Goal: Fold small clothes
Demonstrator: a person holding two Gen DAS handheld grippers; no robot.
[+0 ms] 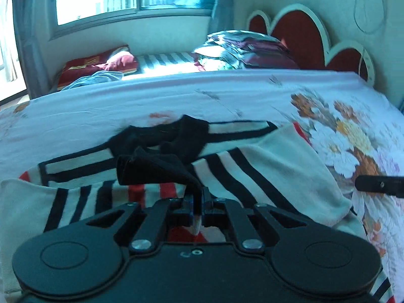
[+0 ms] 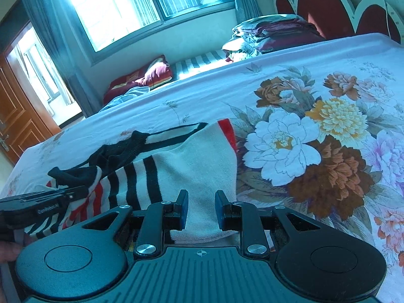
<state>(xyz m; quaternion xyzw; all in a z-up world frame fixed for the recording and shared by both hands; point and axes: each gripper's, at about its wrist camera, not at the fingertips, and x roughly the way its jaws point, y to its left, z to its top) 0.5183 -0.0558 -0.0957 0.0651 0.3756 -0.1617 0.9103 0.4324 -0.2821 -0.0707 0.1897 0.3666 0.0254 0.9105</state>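
A small white sweater [image 1: 277,156] with black and red stripes and black cuffs lies on the floral bedsheet [image 1: 151,101]. My left gripper [image 1: 198,199] is shut on a black cuff [image 1: 156,169] of the sweater and holds it lifted over the garment. In the right wrist view the sweater [image 2: 199,161] lies just ahead. My right gripper [image 2: 201,209] is open and empty, its fingers over the folded white sleeve. The left gripper [image 2: 73,194] shows at the left edge there, with the black cuff [image 2: 73,174] in it. The right gripper's finger shows at the left view's right edge.
The floral bedsheet [image 2: 315,139] spreads to the right. A stack of folded bedding [image 1: 240,50] sits by the red scalloped headboard [image 1: 303,32]. A red pillow [image 1: 101,63] lies on a striped bench under the window. A wooden door [image 2: 17,116] stands at far left.
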